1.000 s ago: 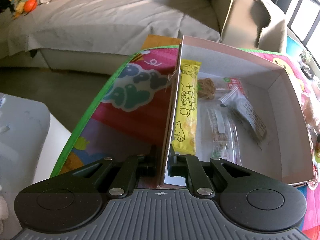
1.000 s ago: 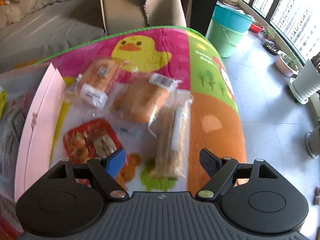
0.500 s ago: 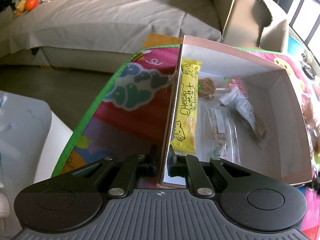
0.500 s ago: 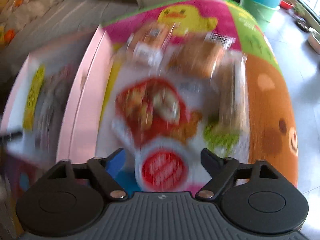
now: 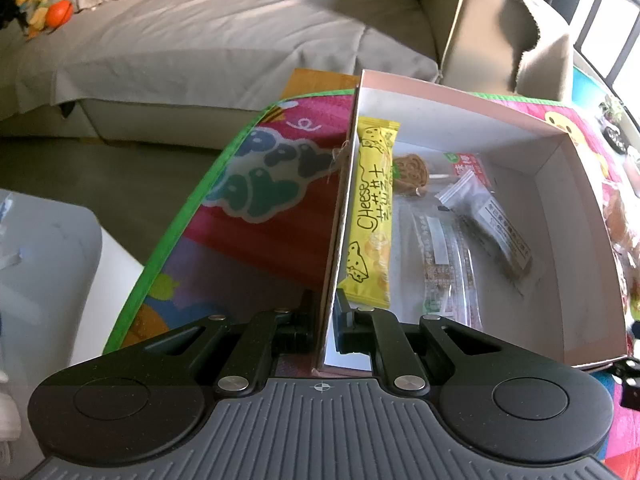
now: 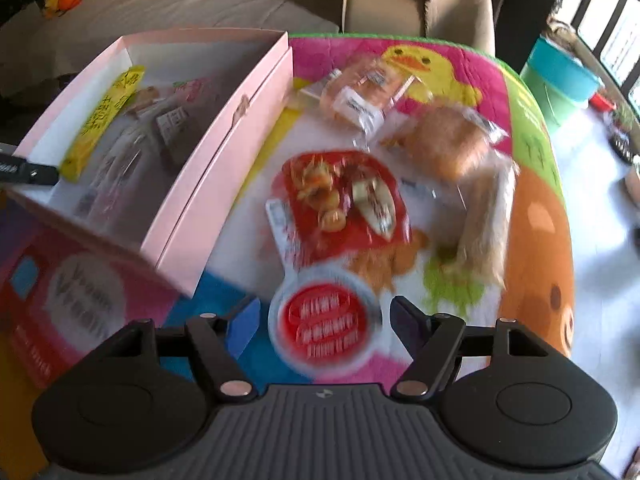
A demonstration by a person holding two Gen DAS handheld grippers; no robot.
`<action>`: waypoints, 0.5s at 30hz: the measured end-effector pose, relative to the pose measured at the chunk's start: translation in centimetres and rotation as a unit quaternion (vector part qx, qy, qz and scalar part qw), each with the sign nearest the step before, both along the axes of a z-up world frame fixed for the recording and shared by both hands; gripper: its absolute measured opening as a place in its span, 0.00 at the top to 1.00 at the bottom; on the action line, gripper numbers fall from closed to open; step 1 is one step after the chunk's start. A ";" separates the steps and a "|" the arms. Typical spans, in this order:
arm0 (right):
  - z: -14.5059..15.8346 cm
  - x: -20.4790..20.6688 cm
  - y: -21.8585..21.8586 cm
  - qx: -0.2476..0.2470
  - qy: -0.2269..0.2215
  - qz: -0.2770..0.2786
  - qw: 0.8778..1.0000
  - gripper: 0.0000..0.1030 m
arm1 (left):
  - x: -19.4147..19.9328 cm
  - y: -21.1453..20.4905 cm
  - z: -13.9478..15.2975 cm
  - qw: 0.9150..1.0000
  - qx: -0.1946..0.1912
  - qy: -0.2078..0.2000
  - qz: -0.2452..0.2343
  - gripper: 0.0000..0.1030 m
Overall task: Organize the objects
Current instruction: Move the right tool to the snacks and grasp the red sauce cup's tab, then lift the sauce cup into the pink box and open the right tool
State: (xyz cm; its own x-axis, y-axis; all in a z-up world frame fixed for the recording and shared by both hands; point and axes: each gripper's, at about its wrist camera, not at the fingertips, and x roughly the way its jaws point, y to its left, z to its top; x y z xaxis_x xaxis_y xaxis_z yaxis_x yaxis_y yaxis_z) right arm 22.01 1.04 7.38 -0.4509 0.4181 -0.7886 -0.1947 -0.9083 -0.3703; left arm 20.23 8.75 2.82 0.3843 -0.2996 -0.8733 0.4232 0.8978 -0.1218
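Pink box (image 5: 340,216) wall pinched by left tongs (image 5: 326,320); right tongs (image 6: 320,320) closing round a red-lidded cup (image 6: 324,320).

Daylight from right windows, fisheye bending, right view motion-blurred

**Bright mat, pale box, loud wrappers**

The quilted play mat (image 6: 536,216) is pink, orange and white with a green border, printed with a yellow duck at its far edge and an orange bear face at its right edge. The shallow cardboard box (image 6: 224,148) is pale pink outside and white inside (image 5: 460,120). In it lies a long yellow snack packet (image 5: 370,216) with black lettering and a cheese-wedge drawing. On the mat beside the box, a red flat food packet (image 6: 340,204) shows golden food, and a round white-rimmed cup (image 6: 324,320) has a red lid. The sofa cover (image 5: 200,40) is grey-beige.
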 end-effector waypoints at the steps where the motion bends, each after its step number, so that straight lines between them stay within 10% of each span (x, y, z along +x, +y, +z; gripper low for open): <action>1: -0.2 -0.3 0.0 -0.001 -0.003 0.000 1.000 0.41 | 0.0 0.0 0.0 1.000 0.000 0.000 0.000 0.89; 15: -1.6 4.7 -2.9 -0.058 -0.056 -0.065 0.995 0.39 | 0.1 0.0 -0.2 1.000 -0.005 -0.002 -0.010 0.89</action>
State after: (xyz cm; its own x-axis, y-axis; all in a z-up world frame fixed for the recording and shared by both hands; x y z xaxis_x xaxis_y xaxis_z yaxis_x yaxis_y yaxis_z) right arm 26.68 -1.86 5.77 -0.3052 0.3706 -0.8772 -0.2762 -0.9160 -0.2909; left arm 20.30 8.79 2.58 0.3819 -0.3167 -0.8682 0.4416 0.8878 -0.1296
